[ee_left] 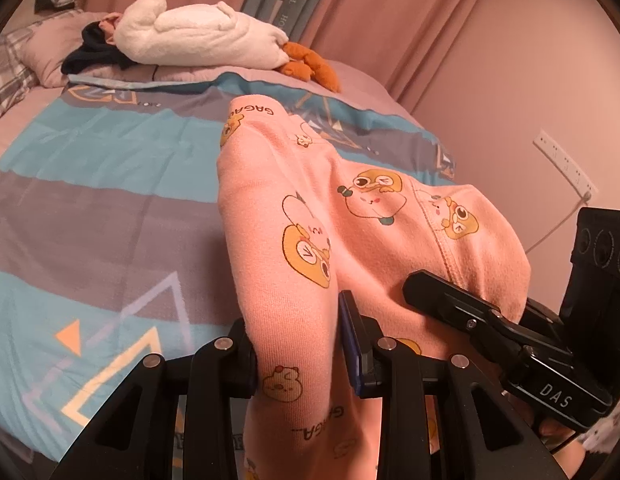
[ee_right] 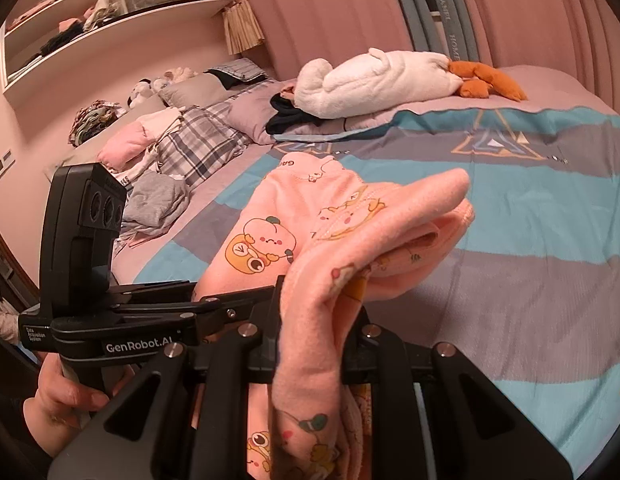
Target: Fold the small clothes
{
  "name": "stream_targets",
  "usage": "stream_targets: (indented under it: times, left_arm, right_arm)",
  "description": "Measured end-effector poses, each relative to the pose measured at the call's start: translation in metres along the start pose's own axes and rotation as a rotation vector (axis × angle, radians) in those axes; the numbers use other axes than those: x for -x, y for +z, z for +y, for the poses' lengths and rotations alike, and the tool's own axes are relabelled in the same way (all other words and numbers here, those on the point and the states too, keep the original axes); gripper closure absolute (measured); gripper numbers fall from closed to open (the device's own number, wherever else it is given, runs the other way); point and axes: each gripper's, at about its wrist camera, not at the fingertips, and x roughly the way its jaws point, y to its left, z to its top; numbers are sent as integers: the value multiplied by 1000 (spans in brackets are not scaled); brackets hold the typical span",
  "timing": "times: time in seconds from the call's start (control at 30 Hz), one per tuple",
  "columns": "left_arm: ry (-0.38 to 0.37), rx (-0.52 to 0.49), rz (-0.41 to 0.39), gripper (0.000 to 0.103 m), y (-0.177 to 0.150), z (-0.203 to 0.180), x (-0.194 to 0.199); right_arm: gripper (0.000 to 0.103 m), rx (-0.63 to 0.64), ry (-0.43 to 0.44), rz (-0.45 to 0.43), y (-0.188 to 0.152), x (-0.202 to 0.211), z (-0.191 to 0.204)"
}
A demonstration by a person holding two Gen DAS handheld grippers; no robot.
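A small pink garment with cartoon animal prints (ee_left: 310,216) is held up above the bed by both grippers. My left gripper (ee_left: 298,344) is shut on one edge of it; the cloth drapes forward over the fingers and hangs down between them. My right gripper (ee_right: 313,320) is shut on another edge of the same pink garment (ee_right: 333,224), which bunches and folds over its fingers. The right gripper also shows at the right of the left wrist view (ee_left: 469,312), pressed against the cloth. The left gripper's body shows at the left of the right wrist view (ee_right: 110,312).
The bed has a blue and grey patterned cover (ee_left: 90,184). A white plush toy with orange feet (ee_right: 373,80) lies at the head on dark clothes. Plaid pillows and a grey garment (ee_right: 158,200) lie at the left. Pink curtains (ee_left: 429,40) and a wall socket strip (ee_left: 565,168) are behind.
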Motion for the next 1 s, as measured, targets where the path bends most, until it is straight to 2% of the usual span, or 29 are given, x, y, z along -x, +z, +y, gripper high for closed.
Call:
stream_targets:
  times: [0.5, 1.0]
  left_arm:
    - [11, 21, -54, 72, 7, 16, 10]
    - [37, 34, -73, 72, 11, 29, 9]
  right_arm:
    - [84, 79, -2, 5, 15, -13, 26]
    - [84, 66, 26, 22, 24, -32, 28]
